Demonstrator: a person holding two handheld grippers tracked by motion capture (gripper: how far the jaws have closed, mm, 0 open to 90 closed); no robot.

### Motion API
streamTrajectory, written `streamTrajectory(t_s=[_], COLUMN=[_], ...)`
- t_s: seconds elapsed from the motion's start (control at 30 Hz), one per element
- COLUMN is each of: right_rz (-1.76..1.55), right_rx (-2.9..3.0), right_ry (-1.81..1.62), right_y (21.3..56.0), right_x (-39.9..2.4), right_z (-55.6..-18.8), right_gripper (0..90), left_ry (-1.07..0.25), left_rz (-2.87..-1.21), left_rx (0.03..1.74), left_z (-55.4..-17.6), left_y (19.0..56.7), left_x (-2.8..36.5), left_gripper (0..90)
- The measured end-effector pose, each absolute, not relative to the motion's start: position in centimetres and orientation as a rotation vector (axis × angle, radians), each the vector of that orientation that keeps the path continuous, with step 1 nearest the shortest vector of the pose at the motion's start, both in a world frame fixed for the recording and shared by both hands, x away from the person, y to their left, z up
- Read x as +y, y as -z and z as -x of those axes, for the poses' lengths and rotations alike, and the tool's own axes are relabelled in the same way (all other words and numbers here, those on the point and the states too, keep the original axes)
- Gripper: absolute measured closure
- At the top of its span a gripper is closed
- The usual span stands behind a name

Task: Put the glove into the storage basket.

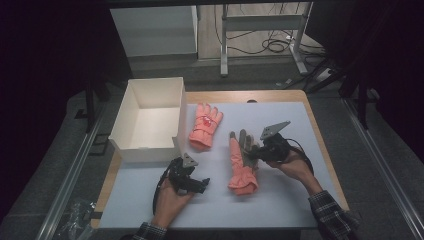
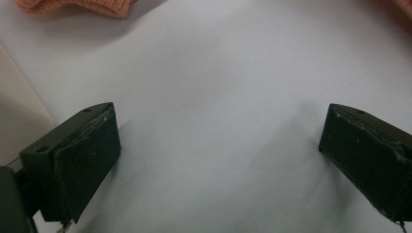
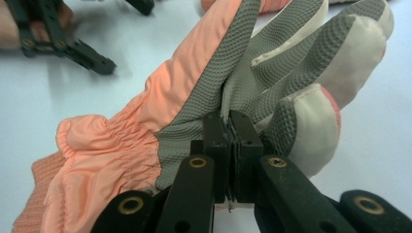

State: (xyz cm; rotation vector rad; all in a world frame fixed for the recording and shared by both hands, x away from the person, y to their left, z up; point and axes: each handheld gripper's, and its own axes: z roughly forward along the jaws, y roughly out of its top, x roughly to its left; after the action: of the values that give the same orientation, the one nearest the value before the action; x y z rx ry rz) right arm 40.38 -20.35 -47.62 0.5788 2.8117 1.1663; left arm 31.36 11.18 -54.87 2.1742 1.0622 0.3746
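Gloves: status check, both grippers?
Right gripper shut on near glove palm. Left gripper open, idle on mat. Far glove beside white box. Nothing obstructing.

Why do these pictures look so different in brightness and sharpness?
High view: dim surroundings, lit white table mat, slightly soft. Left gripper view: close black jaws cast soft shadows; orange knitted cuff blurred. Right gripper view: bright, the orange-and-grey textured glove sharp, distant left gripper blurred.

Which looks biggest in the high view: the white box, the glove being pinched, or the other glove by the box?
1. White box, clearly the largest.
2. Pinched glove, held by the right gripper.
3. Other glove.
The two gloves look nearly alike; the pinched one lies nearer the camera, so their order is unsure.
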Motion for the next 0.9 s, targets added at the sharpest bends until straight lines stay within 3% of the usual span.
streamTrajectory(t_s=[0.33, 0.9], right_rz=[-0.550, -0.683], right_rx=[2.790, 2.597], right_ry=[-1.097, -1.163], right_y=[49.6, 47.2], right_x=[-19.7, -19.6], right_z=[-41.3, -41.8], right_gripper=[82.0, 60.3], left_ry=[-0.375, -0.375], left_rz=[-2.175, -2.171], left_rx=[1.062, 1.064], left_z=[-31.4, -31.4], left_y=[54.9, 54.9], left_x=[11.2, 11.2], left_gripper=[1.3, 1.2])
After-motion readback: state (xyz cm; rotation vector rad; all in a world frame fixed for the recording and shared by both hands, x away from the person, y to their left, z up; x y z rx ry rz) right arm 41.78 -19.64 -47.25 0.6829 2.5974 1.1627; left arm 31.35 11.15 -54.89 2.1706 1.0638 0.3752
